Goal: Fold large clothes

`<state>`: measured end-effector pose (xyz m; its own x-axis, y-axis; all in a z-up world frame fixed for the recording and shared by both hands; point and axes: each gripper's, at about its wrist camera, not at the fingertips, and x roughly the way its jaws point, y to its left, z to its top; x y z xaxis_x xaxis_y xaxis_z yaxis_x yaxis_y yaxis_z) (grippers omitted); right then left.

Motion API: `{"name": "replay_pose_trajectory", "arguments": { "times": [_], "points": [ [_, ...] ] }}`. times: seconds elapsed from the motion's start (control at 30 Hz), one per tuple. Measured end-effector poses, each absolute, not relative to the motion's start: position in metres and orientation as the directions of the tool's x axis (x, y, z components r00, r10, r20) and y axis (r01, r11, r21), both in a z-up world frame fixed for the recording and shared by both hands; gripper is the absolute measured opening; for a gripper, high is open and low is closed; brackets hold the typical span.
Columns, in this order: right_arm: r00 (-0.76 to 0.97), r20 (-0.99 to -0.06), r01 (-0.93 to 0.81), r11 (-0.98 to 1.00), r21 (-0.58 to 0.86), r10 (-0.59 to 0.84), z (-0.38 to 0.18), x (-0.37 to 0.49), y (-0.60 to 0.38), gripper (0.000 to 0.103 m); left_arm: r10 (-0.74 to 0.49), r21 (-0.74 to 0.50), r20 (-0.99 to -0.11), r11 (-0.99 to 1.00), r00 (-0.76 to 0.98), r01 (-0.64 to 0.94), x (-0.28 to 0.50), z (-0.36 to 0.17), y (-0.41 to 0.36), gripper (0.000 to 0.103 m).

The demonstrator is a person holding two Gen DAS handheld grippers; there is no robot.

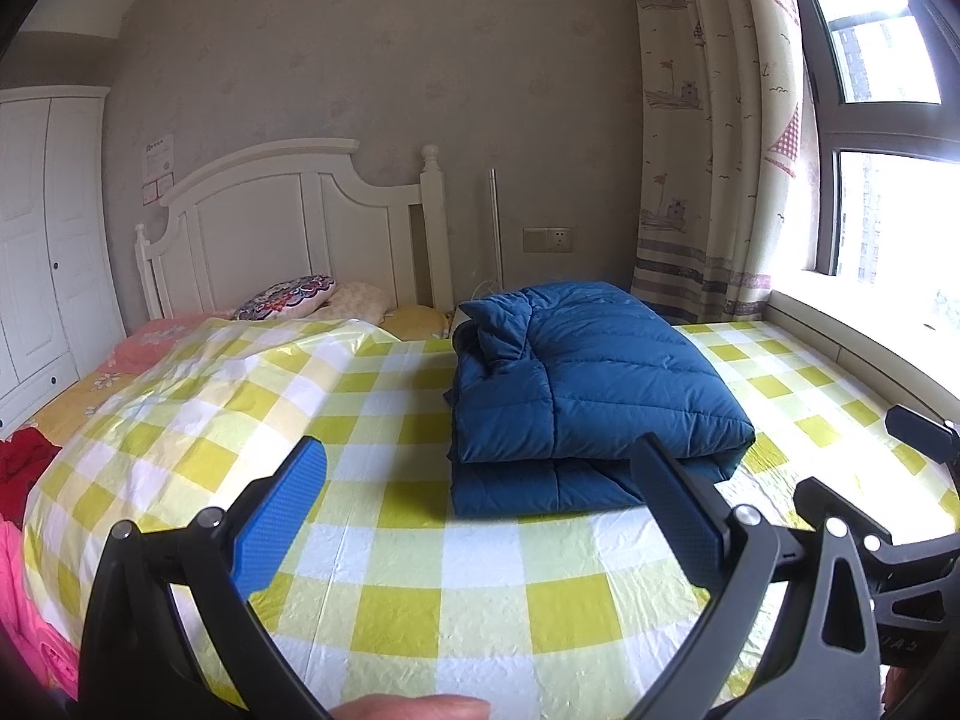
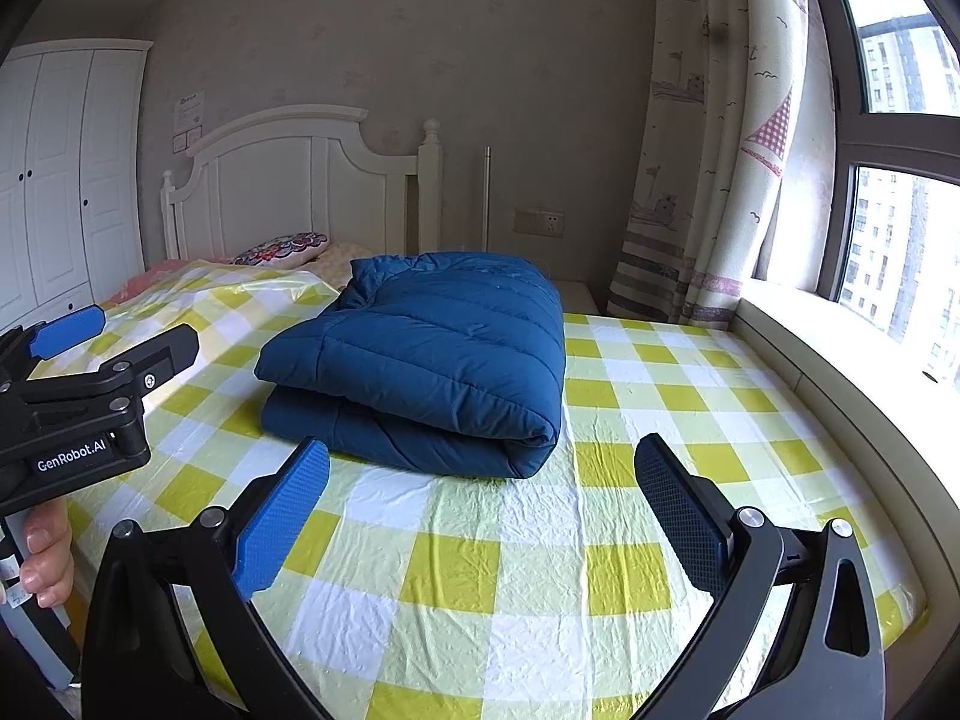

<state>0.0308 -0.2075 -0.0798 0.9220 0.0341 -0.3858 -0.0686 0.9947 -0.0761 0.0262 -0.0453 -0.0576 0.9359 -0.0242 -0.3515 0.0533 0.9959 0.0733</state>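
Bed [image 2: 600,540]: we record a yellow-and-white checked plastic cover over it, white headboard [image 2: 288,186] at the far end. Blue quilted garment [image 2: 432,354]: we find it folded into a thick bundle, lying toward the bed's window-side edge, nearer the headboard than the foot, touched by neither claw. Patterned pillow [image 2: 282,249]: at the headboard. Left claw [image 1: 480,516]: we note fingers spread apart, empty, above the cover. Right claw [image 2: 480,516]: likewise spread apart and empty, just short of the bundle.
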Motion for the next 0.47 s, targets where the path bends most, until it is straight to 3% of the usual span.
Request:
{"name": "replay_pose_trajectory", "arguments": {
  "times": [0.13, 0.23, 0.37, 0.47],
  "points": [
    [0.918, -0.394, -0.076, 0.994, -0.085, 0.036, -0.084, 0.033, -0.208, 0.098, -0.078, 0.095, -0.348, 0.989, 0.934, 0.118, 0.028, -0.063, -0.057, 0.101],
    [0.908, -0.418, -0.071, 0.995, -0.075, 0.034, -0.091, 0.039, -0.214, 0.098, -0.035, 0.126, -0.305, 0.989, 0.952, 0.077, 0.035, -0.067, -0.055, 0.101],
    [0.877, -0.48, -0.051, 0.998, -0.037, 0.027, -0.102, 0.064, -0.245, 0.098, -0.039, 0.131, -0.425, 0.986, 0.904, 0.104, 0.084, -0.073, -0.015, 0.101],
    [0.82, -0.57, 0.03, 0.999, -0.037, -0.046, -0.112, 0.102, -0.298, 0.098, 0.089, 0.154, -0.487, 0.988, 0.869, -0.015, 0.141, -0.078, 0.053, 0.101]
  ]
}}
